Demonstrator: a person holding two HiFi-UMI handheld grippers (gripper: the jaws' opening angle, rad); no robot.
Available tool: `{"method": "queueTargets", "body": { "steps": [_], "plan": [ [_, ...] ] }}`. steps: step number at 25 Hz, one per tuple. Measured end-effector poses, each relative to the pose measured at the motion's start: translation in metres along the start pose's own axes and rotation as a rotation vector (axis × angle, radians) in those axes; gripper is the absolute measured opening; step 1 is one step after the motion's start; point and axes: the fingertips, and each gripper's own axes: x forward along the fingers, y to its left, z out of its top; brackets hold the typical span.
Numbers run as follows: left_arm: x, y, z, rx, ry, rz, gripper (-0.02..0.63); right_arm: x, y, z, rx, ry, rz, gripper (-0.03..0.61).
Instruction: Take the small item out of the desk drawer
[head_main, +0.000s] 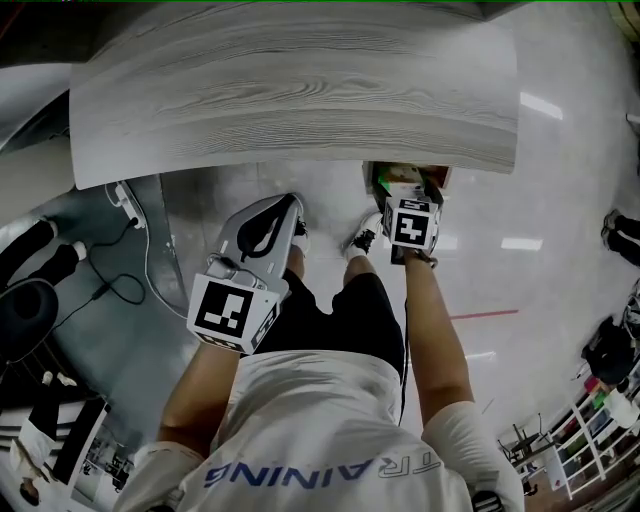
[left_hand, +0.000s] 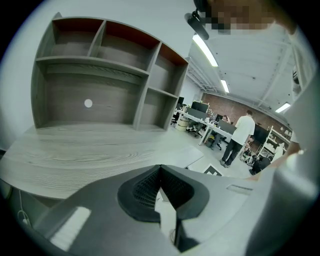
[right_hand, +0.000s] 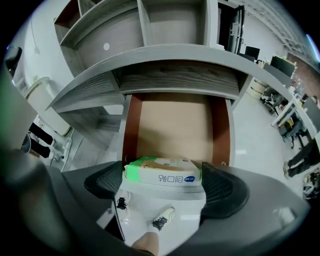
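The big grey bench fills the top of the head view. Under its edge the drawer is pulled out, so that part looks done.

The left hand-held gripper is out in front of the bench, away from the drawer. Its jaws are together and there is nothing in them.

The right hand-held gripper is at the front of the drawer. Its jaws are wide apart, one on each side of a small green and white box. I do not see them squeeze it.

The box seems to lie at the front end of the drawer, so it is not out yet. I think what is left is to close the jaws on the box and lift it out of the drawer.
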Motion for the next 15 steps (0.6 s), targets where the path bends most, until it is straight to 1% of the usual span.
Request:
{"method": "queueTargets", "body": {
  "steps": [7, 13, 15],
  "plan": [
    [0.0007, 0.0065, -0.0088, -0.006, 0.014, -0.01, 0.0, 0.0085, -0.0001, -0.0028, 0.022, 0.021, -0.025, 0.515],
    [0.0022, 0.0063, -0.0065, -0.006, 0.017, -0.021, 0.0, 0.0081, -0.0018, -0.0012, 0.028, 0.025, -0.032, 0.515],
    [0.0025, 0.007, -0.0062, -0.004, 0.017, -0.023, 0.0, 0.0077, -0.002, -0.0002, 0.031, 0.03, -0.034, 0.507]
  ]
}}
